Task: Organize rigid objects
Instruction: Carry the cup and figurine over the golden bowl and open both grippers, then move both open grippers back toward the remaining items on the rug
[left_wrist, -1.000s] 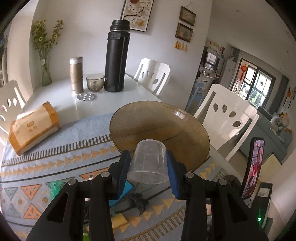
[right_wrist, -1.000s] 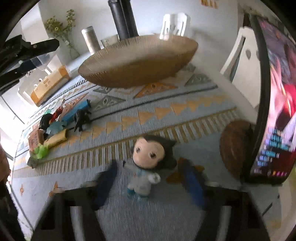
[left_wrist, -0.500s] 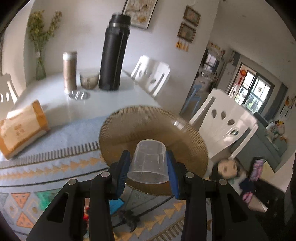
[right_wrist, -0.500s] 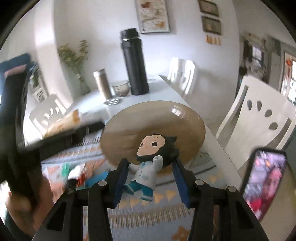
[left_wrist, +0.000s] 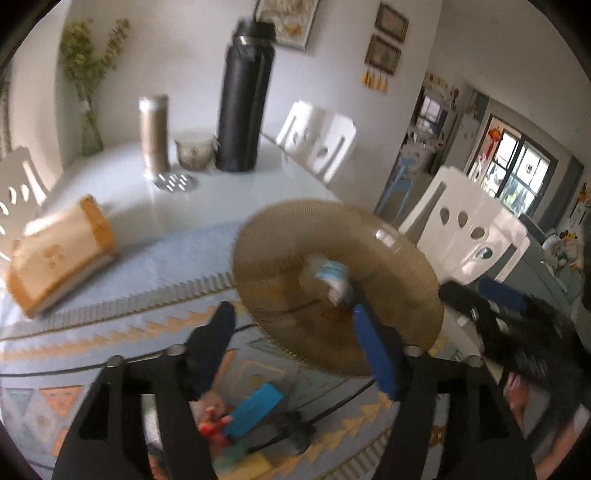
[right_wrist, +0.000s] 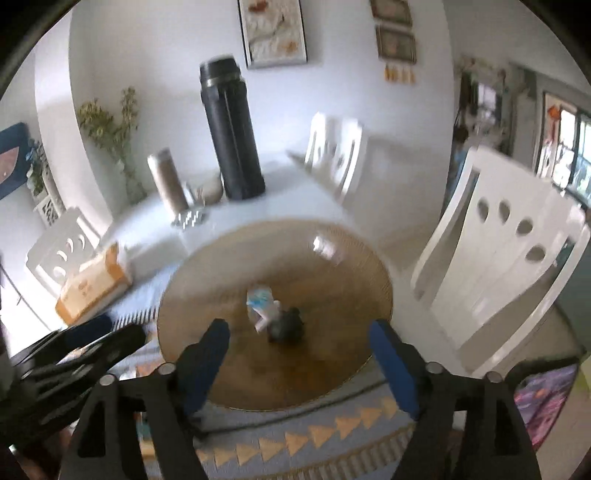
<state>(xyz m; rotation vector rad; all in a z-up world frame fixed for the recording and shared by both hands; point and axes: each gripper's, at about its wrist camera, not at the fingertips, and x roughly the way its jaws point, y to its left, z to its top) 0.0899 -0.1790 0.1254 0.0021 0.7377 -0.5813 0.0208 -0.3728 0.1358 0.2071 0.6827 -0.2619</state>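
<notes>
Now both my grippers are opening with nothing between the fingers: left gripper (left_wrist: 295, 332), right gripper (right_wrist: 299, 354). Clear cup (left_wrist: 317, 278) and doll (right_wrist: 284, 325) just dropped into the brown bowl (right_wrist: 221, 376), mid-frame. Two toys sorted.

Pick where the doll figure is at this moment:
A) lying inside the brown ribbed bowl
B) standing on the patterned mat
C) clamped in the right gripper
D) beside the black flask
A. The right wrist view shows the doll figure lying in the brown ribbed bowl, while the right gripper has its jaws opening with nothing between them.
</notes>
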